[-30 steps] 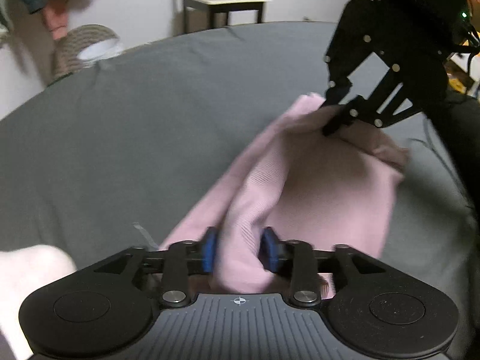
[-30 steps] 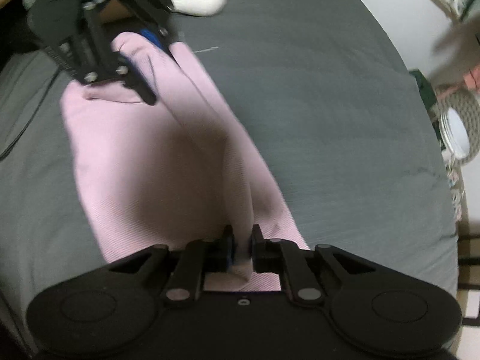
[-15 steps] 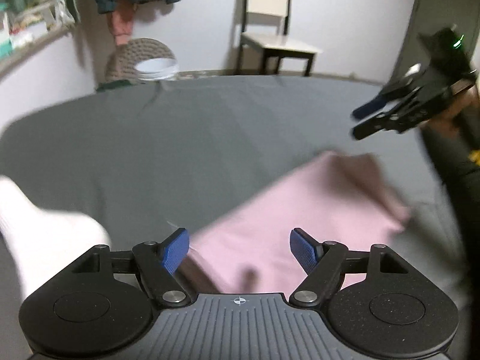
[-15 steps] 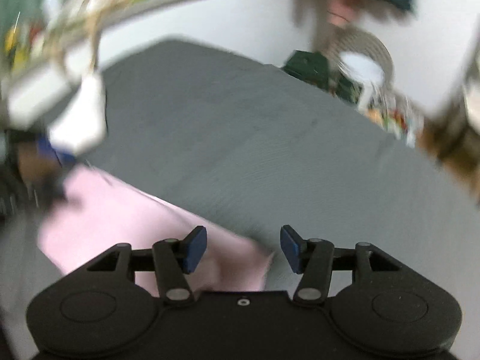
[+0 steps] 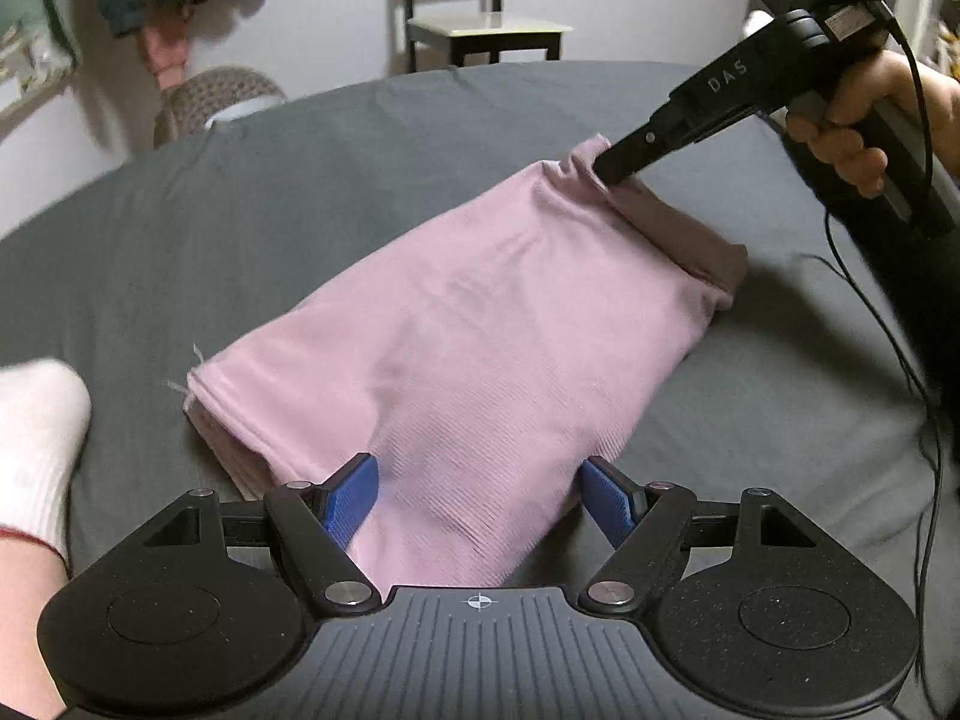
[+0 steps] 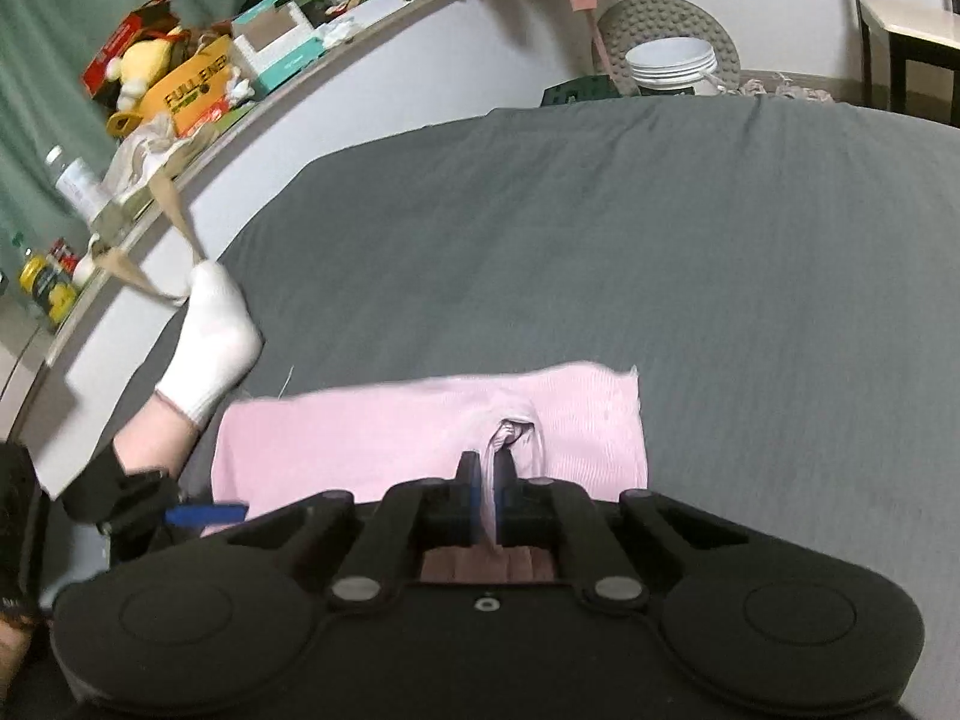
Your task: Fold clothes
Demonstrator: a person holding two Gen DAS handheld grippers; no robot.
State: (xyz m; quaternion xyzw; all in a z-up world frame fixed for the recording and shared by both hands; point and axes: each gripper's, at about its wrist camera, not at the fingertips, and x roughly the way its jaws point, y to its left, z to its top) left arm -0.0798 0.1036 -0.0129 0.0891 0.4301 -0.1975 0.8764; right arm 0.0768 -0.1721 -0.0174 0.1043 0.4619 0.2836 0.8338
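While the pink garment [image 5: 480,324] lies folded on the grey bedsheet [image 5: 252,204], the right gripper [image 6: 491,480] pinches a raised ridge of its edge.

From the left wrist, the left gripper [image 5: 480,495] sits with its blue pads [image 5: 351,498] spread wide over the garment's near end — they flank the cloth without clamping it. The right gripper's tip is buried in a bunched far corner, and its handle, held by a hand [image 5: 864,126], is cut off at the frame's top. A white-socked foot [image 6: 210,342] rests on the sheet just beside the garment; its leg is cropped. Which kind of garment it is cannot be told — the layers hide its shape.
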